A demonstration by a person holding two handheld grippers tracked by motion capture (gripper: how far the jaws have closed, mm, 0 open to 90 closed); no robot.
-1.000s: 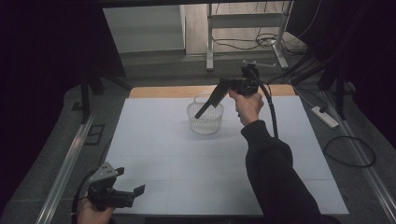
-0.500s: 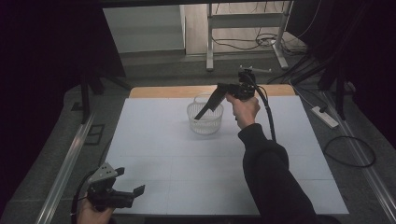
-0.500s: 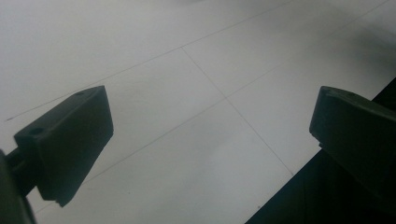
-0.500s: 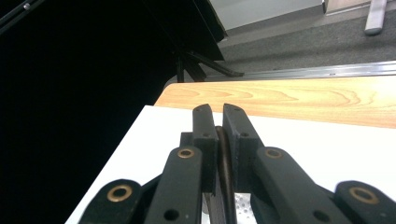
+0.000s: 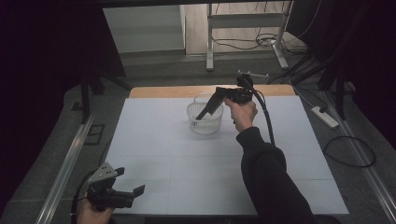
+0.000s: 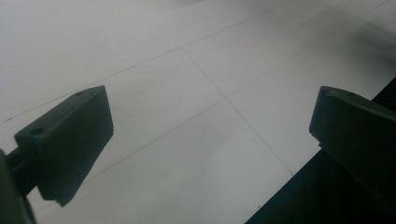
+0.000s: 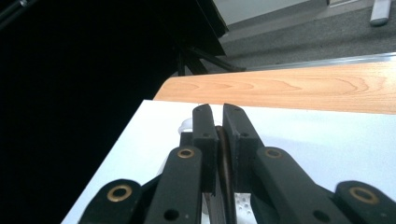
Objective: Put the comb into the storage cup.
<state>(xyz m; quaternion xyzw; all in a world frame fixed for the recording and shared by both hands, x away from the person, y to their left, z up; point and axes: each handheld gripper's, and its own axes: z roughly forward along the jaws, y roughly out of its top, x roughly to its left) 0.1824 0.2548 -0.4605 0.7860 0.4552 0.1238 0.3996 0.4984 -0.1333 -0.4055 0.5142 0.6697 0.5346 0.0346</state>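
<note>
Here, right claw (image 5: 204, 113) pinched nearly shut — perhaps on something thin — tips inside white basket (image 5: 204, 122), left claw (image 5: 138, 190) wide, empty.

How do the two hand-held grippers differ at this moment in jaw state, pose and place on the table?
The left hand-held gripper has its jaws wide apart with nothing between them; the right hand-held gripper has its jaws closed on something thin and dark that I cannot identify. The left sits low at the near edge of the white table; the right is raised and tilted down into the white basket at the far side. Both are black and held in a hand.
</note>
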